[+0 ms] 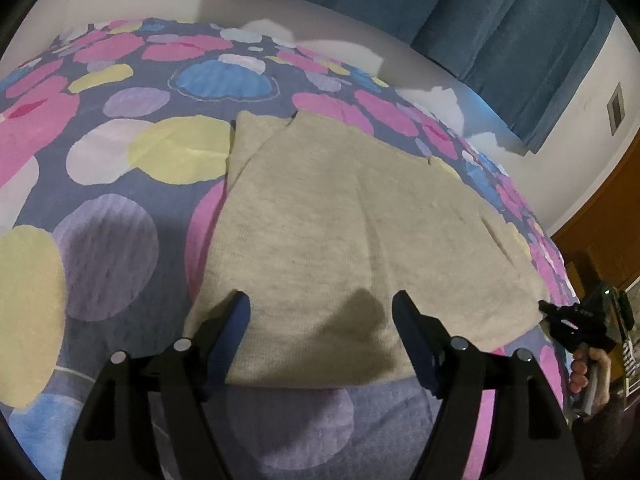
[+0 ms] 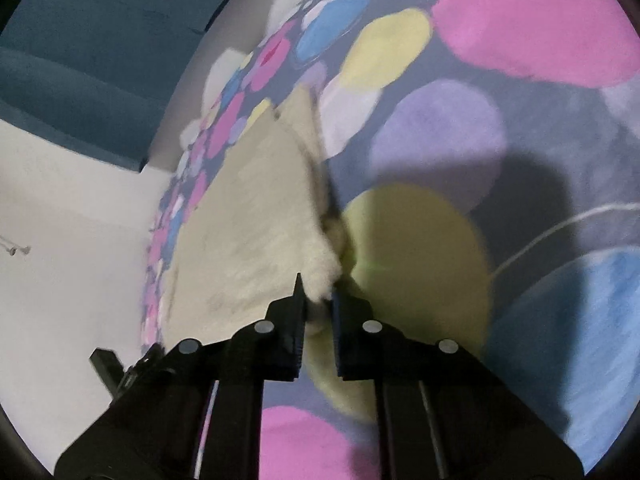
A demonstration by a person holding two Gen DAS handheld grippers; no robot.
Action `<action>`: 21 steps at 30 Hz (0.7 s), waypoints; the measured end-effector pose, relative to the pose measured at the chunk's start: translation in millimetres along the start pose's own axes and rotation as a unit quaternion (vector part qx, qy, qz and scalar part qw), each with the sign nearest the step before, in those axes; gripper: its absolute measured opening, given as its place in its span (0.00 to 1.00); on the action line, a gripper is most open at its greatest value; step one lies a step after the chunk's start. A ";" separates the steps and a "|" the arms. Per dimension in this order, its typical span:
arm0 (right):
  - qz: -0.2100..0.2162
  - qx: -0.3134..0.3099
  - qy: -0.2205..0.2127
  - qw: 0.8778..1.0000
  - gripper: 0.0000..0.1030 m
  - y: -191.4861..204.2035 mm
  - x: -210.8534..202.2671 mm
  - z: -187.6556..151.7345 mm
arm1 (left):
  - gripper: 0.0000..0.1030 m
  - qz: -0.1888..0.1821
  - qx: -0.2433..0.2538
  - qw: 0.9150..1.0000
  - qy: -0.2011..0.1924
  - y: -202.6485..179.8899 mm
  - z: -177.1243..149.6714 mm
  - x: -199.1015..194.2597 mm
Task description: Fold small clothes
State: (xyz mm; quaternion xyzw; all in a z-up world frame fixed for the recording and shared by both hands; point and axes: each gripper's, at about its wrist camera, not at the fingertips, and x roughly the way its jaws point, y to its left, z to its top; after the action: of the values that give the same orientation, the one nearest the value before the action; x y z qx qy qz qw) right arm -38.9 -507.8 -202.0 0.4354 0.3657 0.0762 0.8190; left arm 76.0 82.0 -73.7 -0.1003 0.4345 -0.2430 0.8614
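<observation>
A beige knitted garment (image 1: 352, 220) lies flat on a bedspread (image 1: 112, 240) printed with pink, yellow, lilac and blue circles. My left gripper (image 1: 322, 308) is open, its two fingers standing on either side of the garment's near edge without pressing it. In the right wrist view the right gripper (image 2: 318, 296) is shut on a bunched corner of the garment (image 2: 248, 216), with fabric showing between the pads. Seen from the left wrist, the right gripper (image 1: 576, 320) sits at the garment's right corner, a hand (image 1: 580, 368) holding its grip.
The bedspread (image 2: 440, 140) reaches well beyond the garment to the left and far side. A blue curtain (image 1: 500, 20) hangs on the white wall behind the bed. Brown wooden furniture (image 1: 600, 232) stands past the bed's right edge.
</observation>
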 end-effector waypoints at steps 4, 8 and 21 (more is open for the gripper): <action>0.003 -0.007 0.002 1.000 0.10 2.7 -3.6 -0.7 | 0.71 -0.004 -0.003 1.000 0.000 0.3 0.5 -0.5; 0.001 0.009 -0.006 1.000 0.16 0.5 -15.7 -1.6 | 0.72 -0.007 -0.003 1.000 0.001 0.9 0.2 -0.1; 0.121 -0.082 0.032 0.989 0.66 114.6 8.9 -35.2 | 0.76 -0.013 -0.001 1.000 -0.001 1.2 -0.8 0.0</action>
State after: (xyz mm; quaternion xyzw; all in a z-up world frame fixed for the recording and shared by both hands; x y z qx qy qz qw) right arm -33.7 -411.0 -131.0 0.4051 0.3283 0.2187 0.8248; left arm 75.7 83.1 -74.6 -0.1068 0.4328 -0.2540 0.8583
